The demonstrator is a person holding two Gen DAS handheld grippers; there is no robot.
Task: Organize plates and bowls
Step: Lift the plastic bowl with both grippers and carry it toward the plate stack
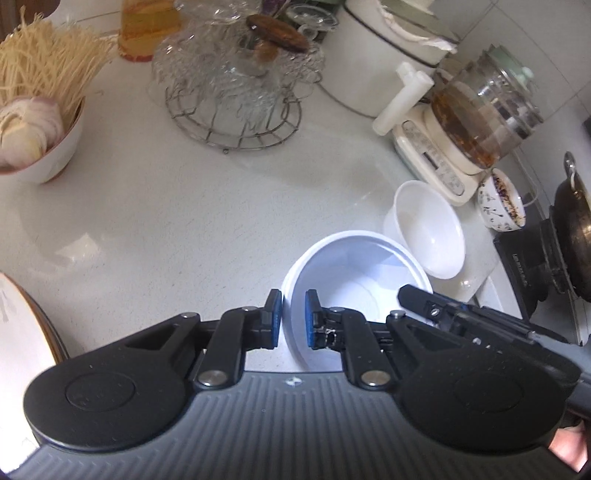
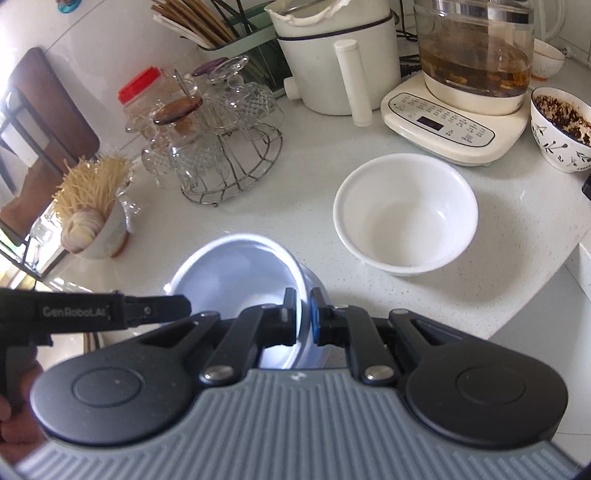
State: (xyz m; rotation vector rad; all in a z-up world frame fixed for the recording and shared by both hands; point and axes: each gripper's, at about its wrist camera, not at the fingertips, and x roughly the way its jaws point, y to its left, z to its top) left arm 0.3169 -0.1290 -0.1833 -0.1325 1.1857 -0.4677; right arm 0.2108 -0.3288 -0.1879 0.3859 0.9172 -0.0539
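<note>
**Both grippers on one bowl rim**

The pale blue-white round bowl (image 2: 236,273) sits low over the speckled white bench (image 1: 166,229), just beside the plain white ceramic bowl (image 2: 406,214) in front of the cream kettle base (image 2: 454,118). The left gripper (image 1: 293,319) is pinched nearly closed on the bowl's near rim; the right gripper (image 2: 303,317) is clamped just as narrowly on the opposite rim — a two-handed carry. The step in hand looks like setting this bowl down, or nesting it with the white bowl; next would come a level lowering, then both grips easing off together.

Only the left wrist view shows the white plate's edge (image 1: 22,332) and a dark wok (image 1: 576,236) beyond the white bowl; only the right shows chopsticks (image 2: 192,22) and a red-lidded jar (image 2: 142,92).
</note>
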